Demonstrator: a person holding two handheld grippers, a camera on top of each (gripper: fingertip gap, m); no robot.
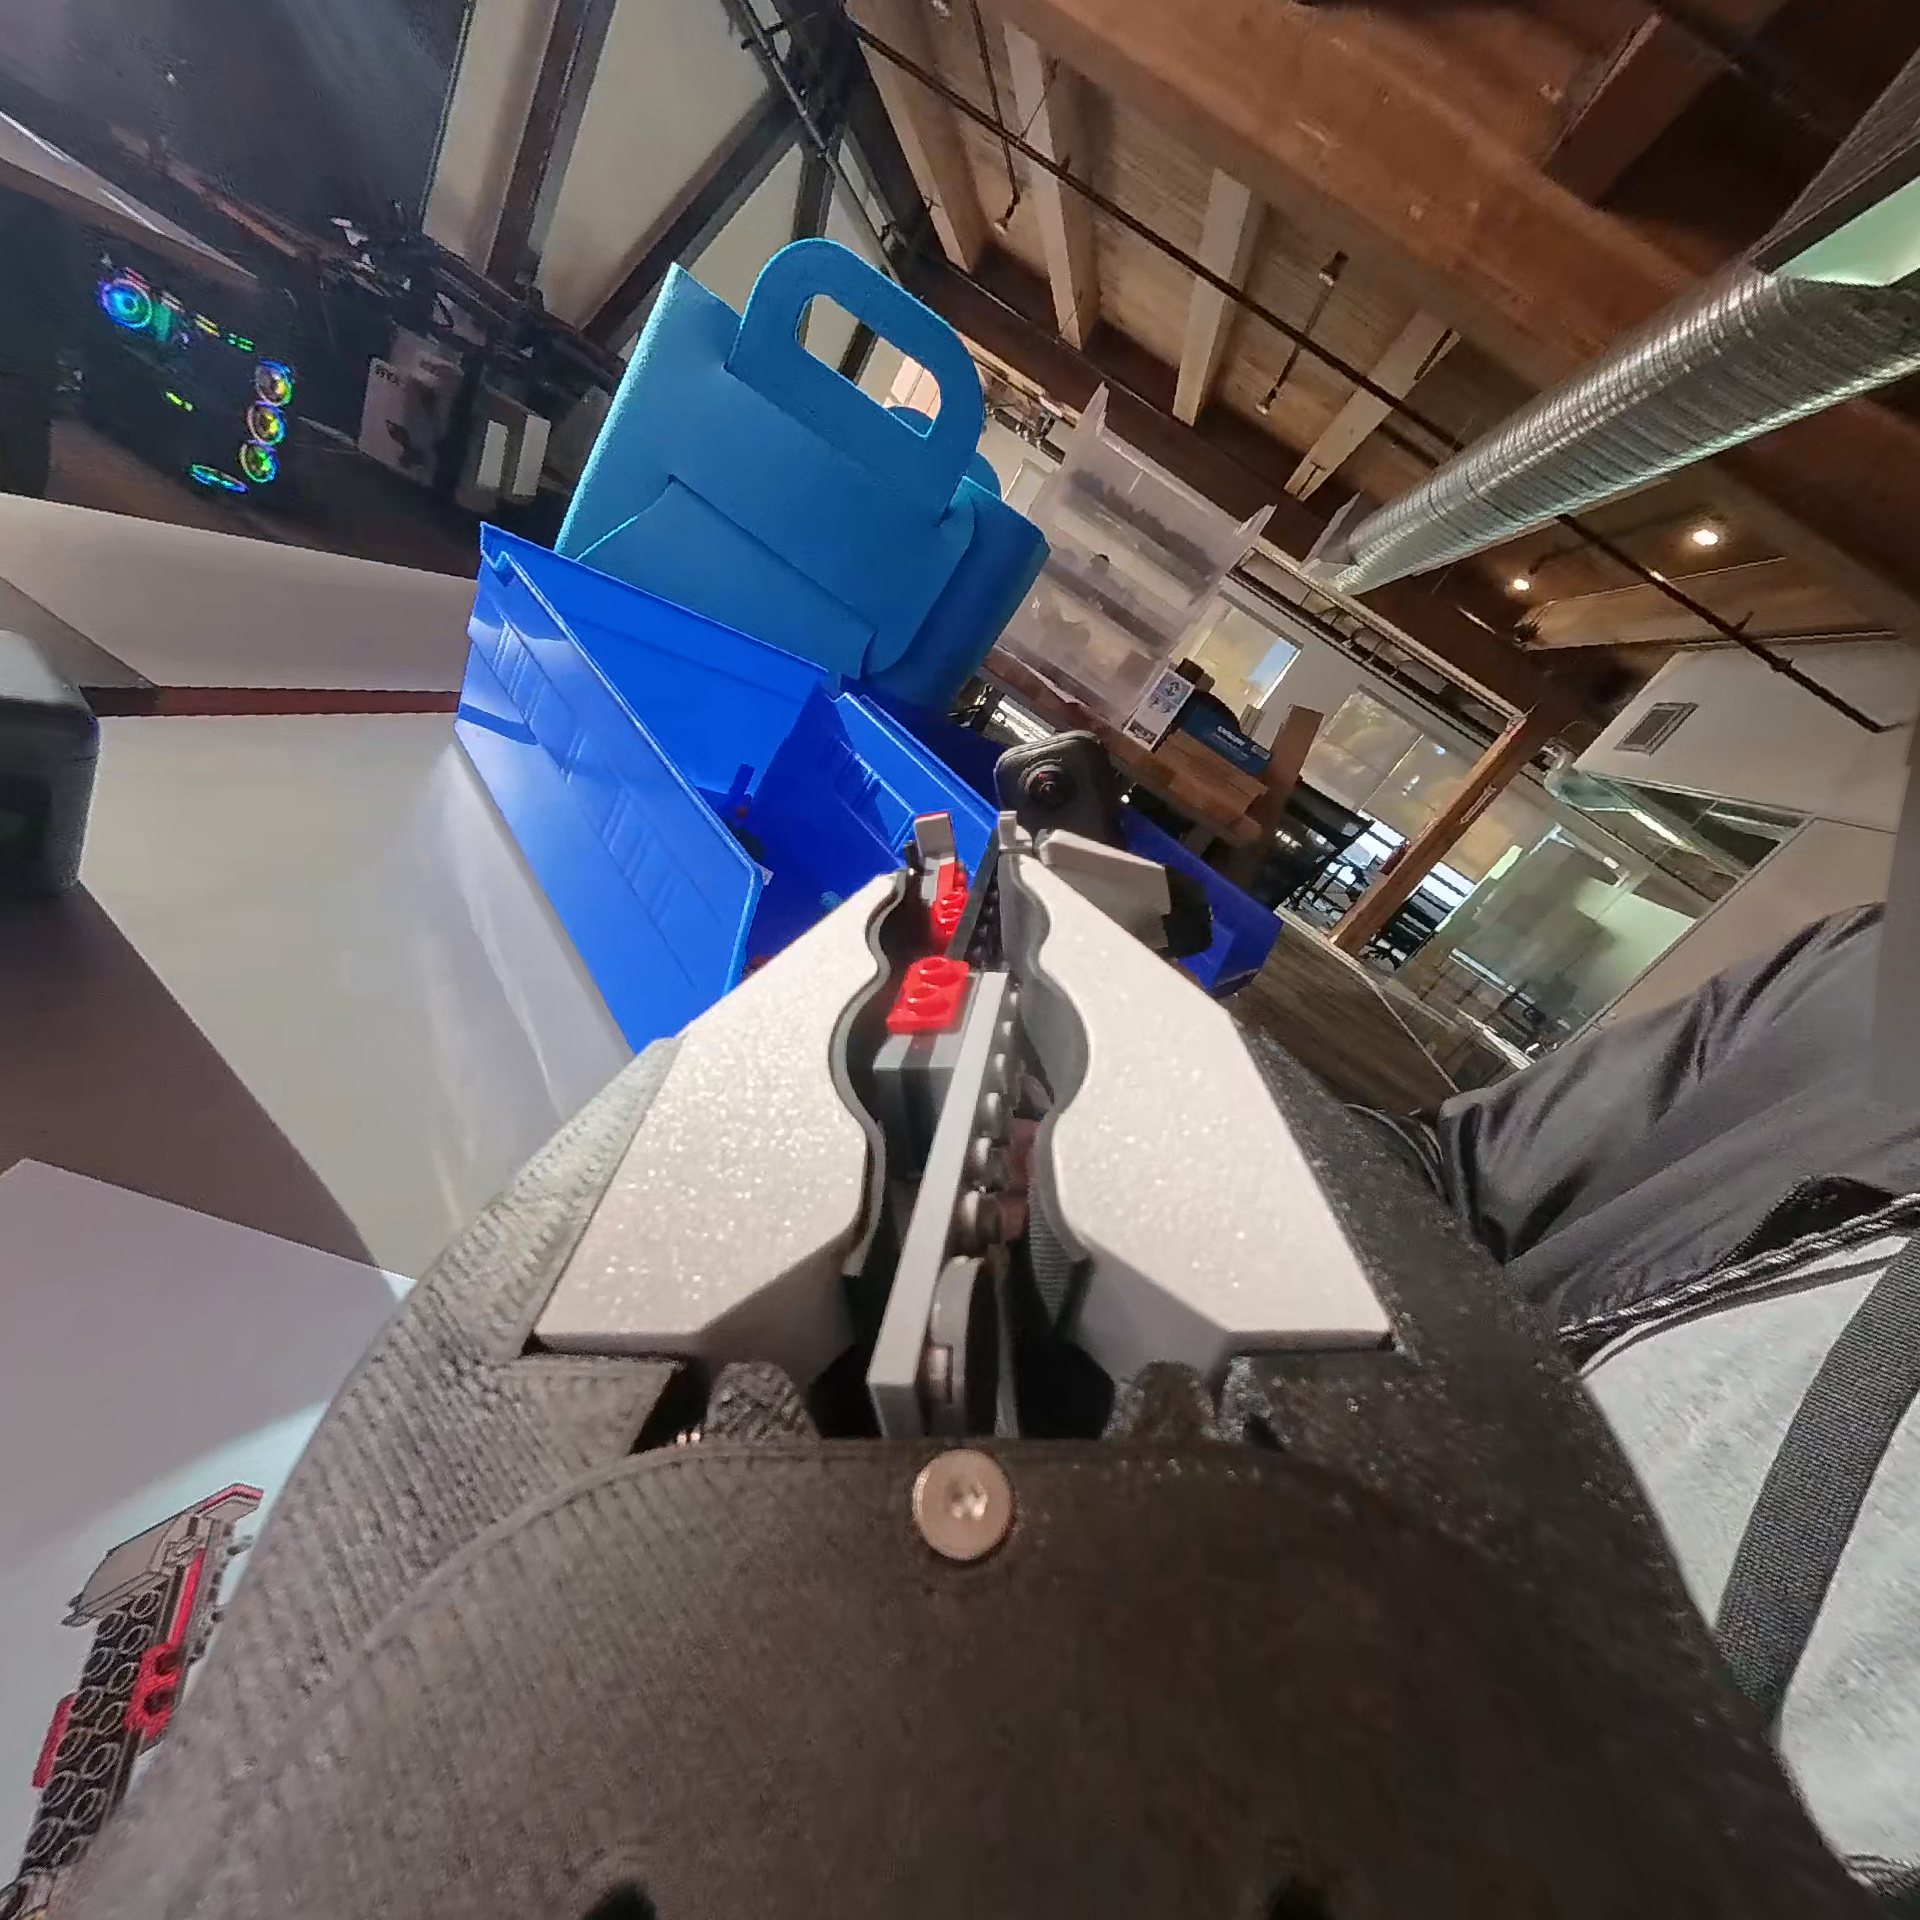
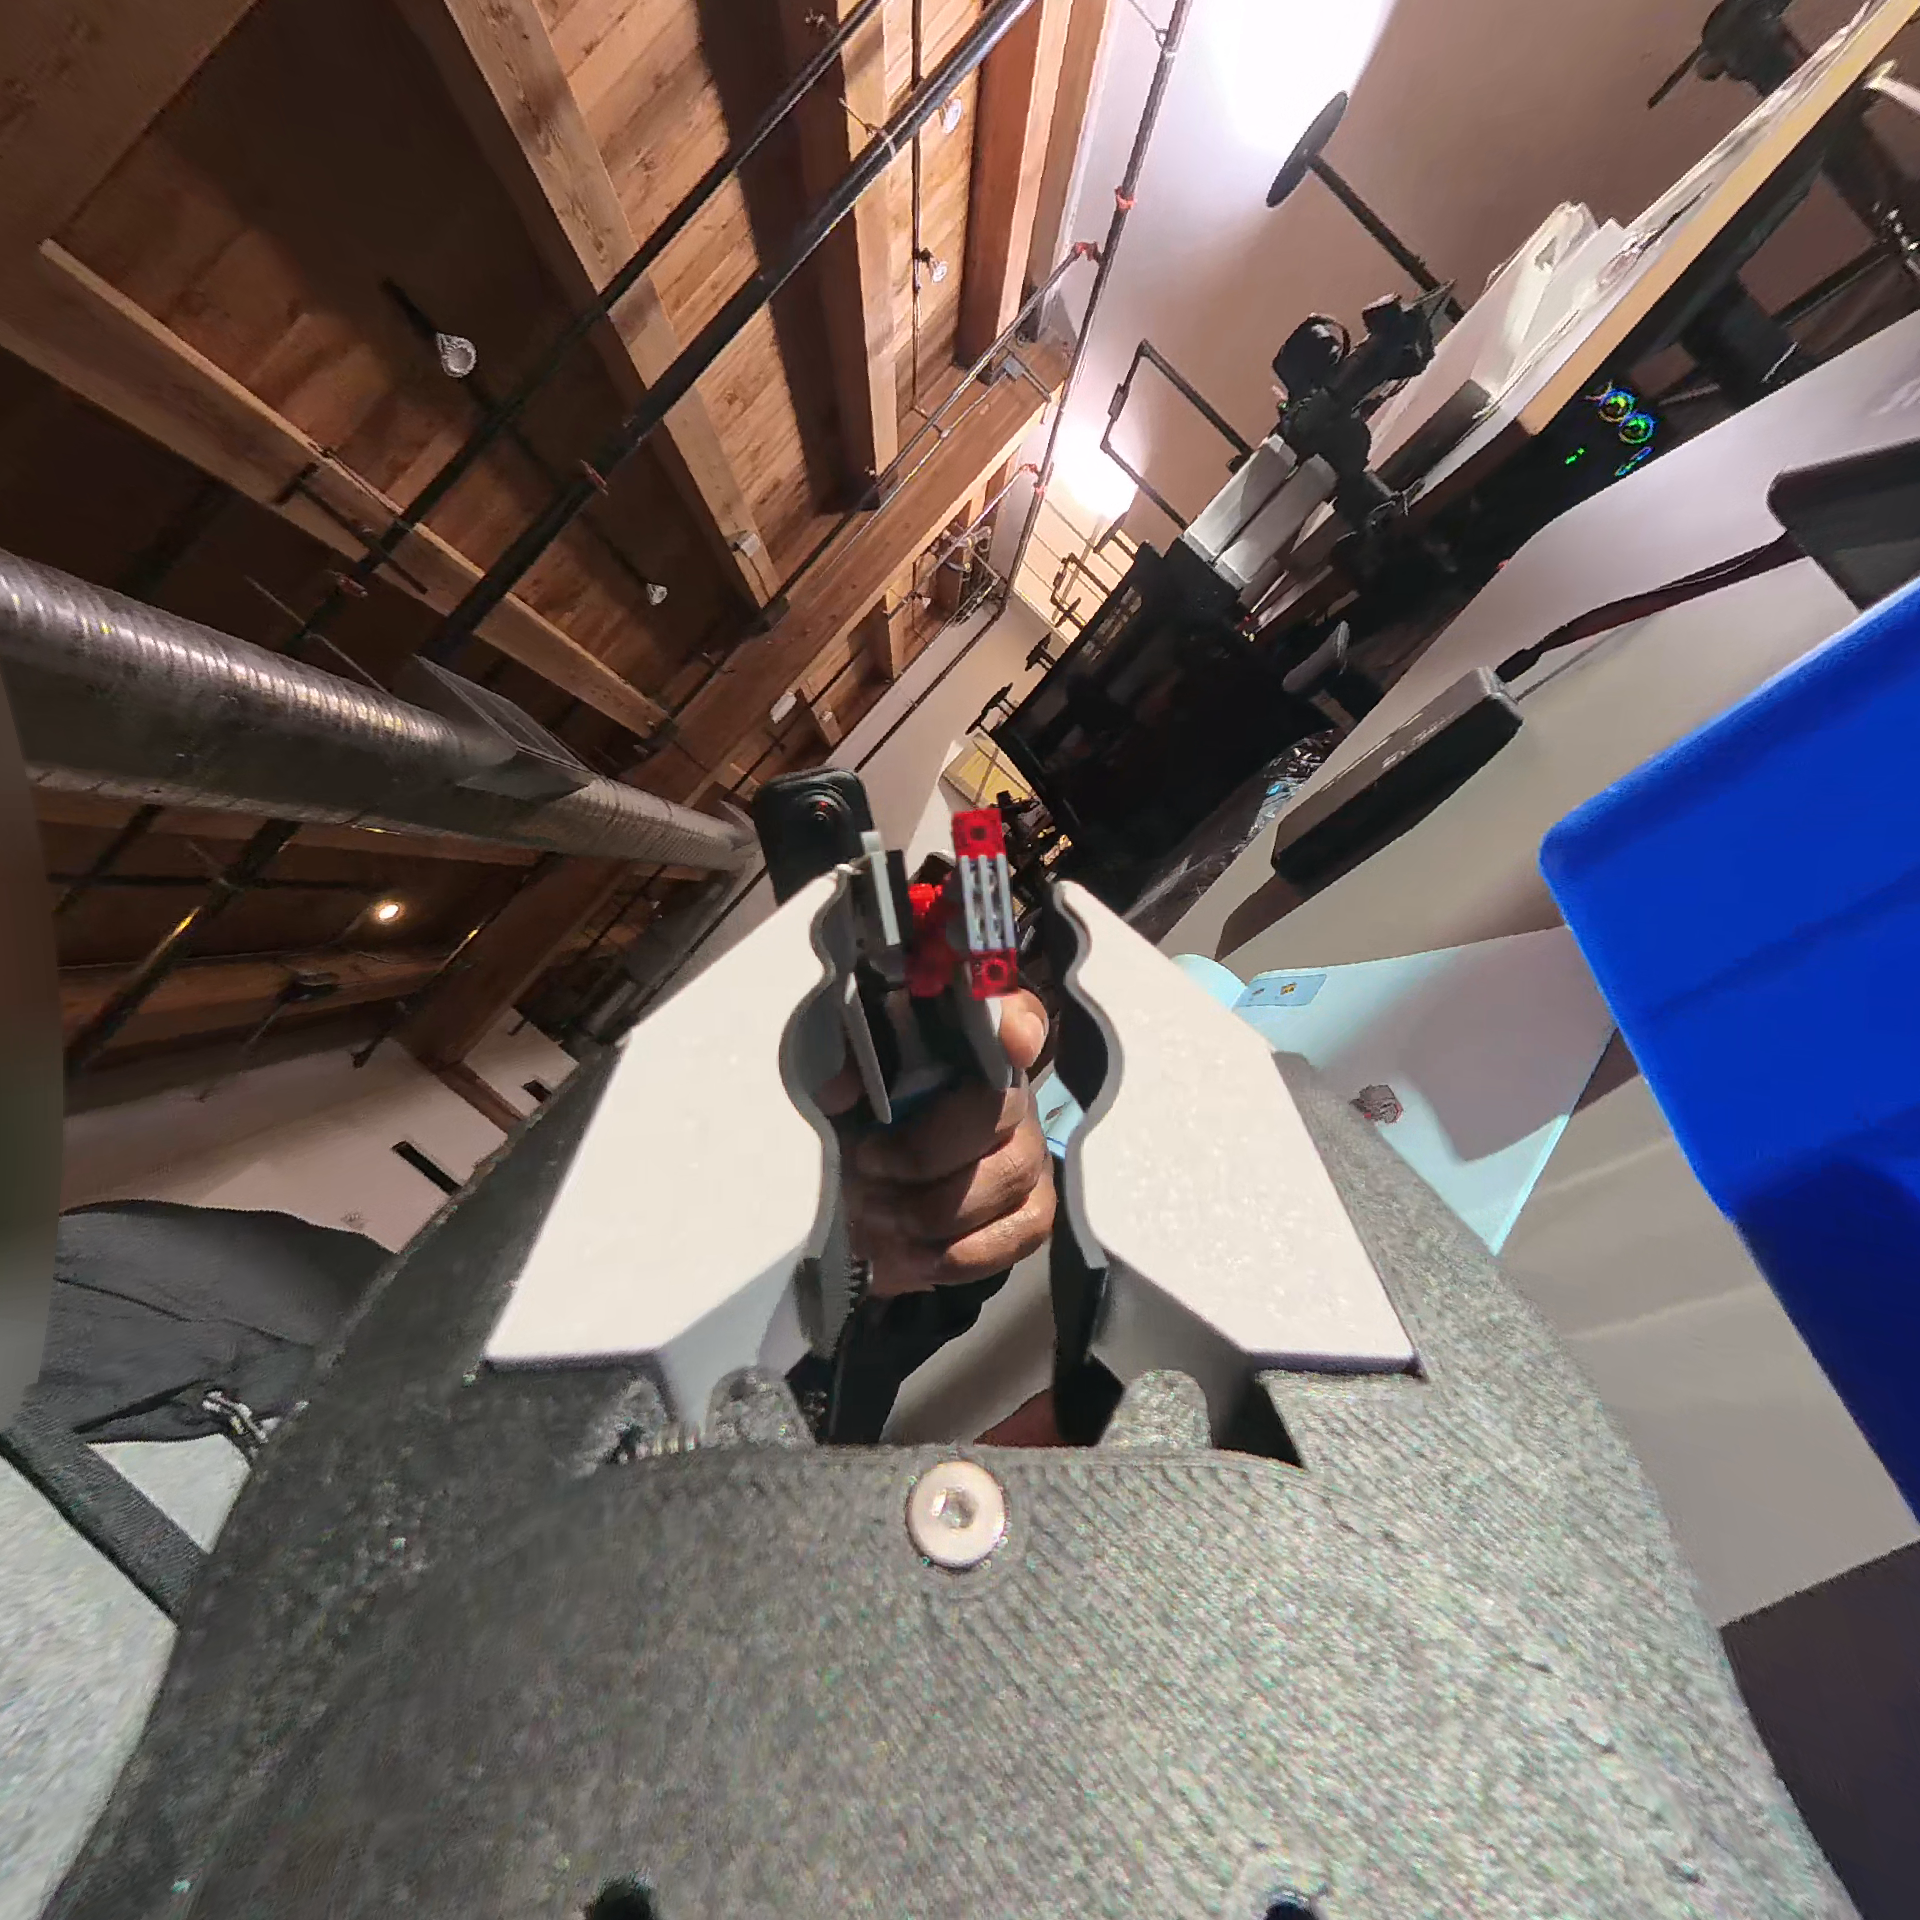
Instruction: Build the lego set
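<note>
We hold our left gripper (image 1: 961, 935) clenched on a long grey studded Lego plate assembly (image 1: 940, 1174) that runs edge-on between its pale grey jaws, with small red two-stud bricks (image 1: 928, 994) fixed to the left side near the tips. Beyond the tips we see glossy blue plastic bins (image 1: 634, 769) on a white tabletop (image 1: 312, 883), a blue felt carrier with a cut-out handle (image 1: 831, 436) standing behind them, and a printed instruction sheet (image 1: 125, 1662) at the lower left. Our right gripper (image 2: 940, 925) has its jaws spread apart, grasping nothing; through the gap we see the grey and red assembly end-on just beyond the tips, and a bare hand (image 2: 951, 1174) below it. A blue bin (image 2: 1766, 987) sits at the right edge.
</note>
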